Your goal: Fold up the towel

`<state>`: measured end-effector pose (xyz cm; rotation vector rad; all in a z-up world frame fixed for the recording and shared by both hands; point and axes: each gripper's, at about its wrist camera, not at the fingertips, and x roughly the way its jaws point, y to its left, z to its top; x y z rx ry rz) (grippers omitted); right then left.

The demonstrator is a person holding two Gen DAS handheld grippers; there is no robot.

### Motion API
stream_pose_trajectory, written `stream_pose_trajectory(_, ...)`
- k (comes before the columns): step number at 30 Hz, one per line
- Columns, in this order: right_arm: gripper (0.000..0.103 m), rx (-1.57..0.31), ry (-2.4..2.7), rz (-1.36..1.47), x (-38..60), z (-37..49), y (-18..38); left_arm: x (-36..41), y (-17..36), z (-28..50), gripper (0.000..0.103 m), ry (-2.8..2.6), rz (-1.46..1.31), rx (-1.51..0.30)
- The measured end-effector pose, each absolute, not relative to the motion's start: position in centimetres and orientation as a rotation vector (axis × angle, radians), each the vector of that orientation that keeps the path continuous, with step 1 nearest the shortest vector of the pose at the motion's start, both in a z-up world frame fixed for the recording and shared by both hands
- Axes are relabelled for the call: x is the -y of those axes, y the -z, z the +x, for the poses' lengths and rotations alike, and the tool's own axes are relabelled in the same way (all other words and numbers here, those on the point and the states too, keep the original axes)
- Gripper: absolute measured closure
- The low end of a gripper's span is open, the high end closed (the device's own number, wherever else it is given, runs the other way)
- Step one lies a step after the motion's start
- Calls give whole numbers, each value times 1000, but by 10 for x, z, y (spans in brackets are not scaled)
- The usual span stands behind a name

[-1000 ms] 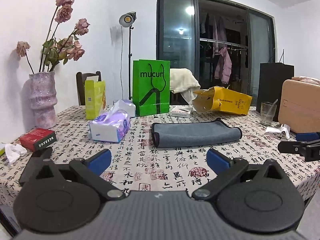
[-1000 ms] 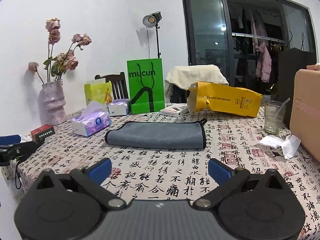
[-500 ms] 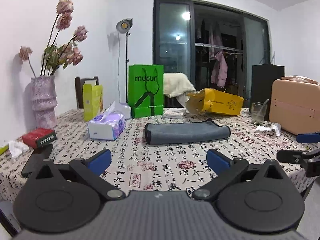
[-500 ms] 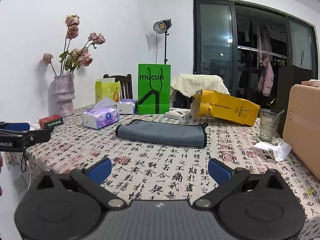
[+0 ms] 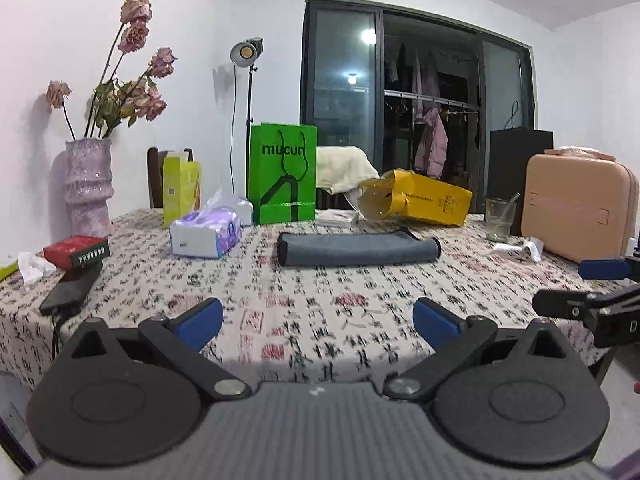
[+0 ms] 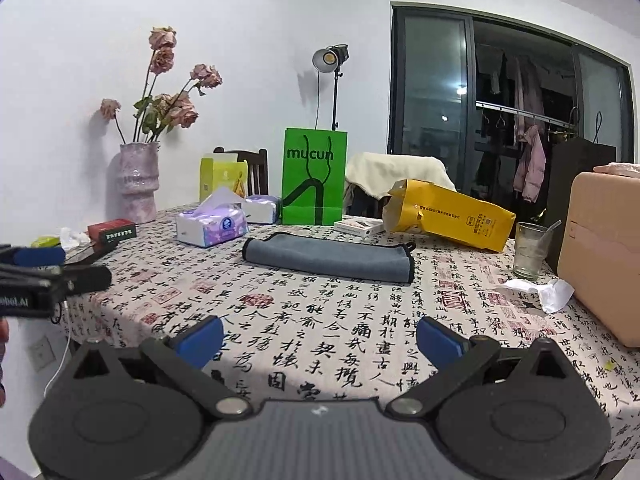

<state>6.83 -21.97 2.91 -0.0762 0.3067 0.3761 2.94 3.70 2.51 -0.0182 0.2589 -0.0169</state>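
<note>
A grey towel (image 5: 356, 249) lies folded into a long strip on the patterned tablecloth (image 5: 320, 320), mid-table; it also shows in the right wrist view (image 6: 328, 257). My left gripper (image 5: 318, 320) is open and empty, held back at the table's near edge, well short of the towel. My right gripper (image 6: 320, 338) is open and empty, also at the near edge. Each gripper shows in the other's view: the right one (image 5: 592, 288) at the far right, the left one (image 6: 40, 272) at the far left.
Around the towel stand a tissue pack (image 5: 204, 234), a green paper bag (image 5: 282, 178), a yellow bag on its side (image 5: 416, 198), a glass (image 5: 498, 220), a pink case (image 5: 576, 208), a vase of dried roses (image 5: 88, 188), a red box (image 5: 76, 251) and a phone (image 5: 70, 288).
Both grippers have drawn back from the table and tilted up, so the towel looks farther off and lower. The towel has not moved.
</note>
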Motion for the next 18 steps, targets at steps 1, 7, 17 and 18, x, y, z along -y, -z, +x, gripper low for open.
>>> stream_pose_trajectory(1,0,-307,-378,-72,220,66,-28,-37,-24,28,0,18,-22,-261)
stream_pose_trajectory(7,0,-297,-378,-43,221,49,-23,-38,-22,16,0,11,-31,-238)
stream_pose_trajectory(17,0,-319,-363,53,237,33,-13,-30,-18,5,0,24,4,-246)
stream_pose_trajectory(18,0,-320,-362,56,238,32,-13,-30,-17,4,0,26,5,-249)
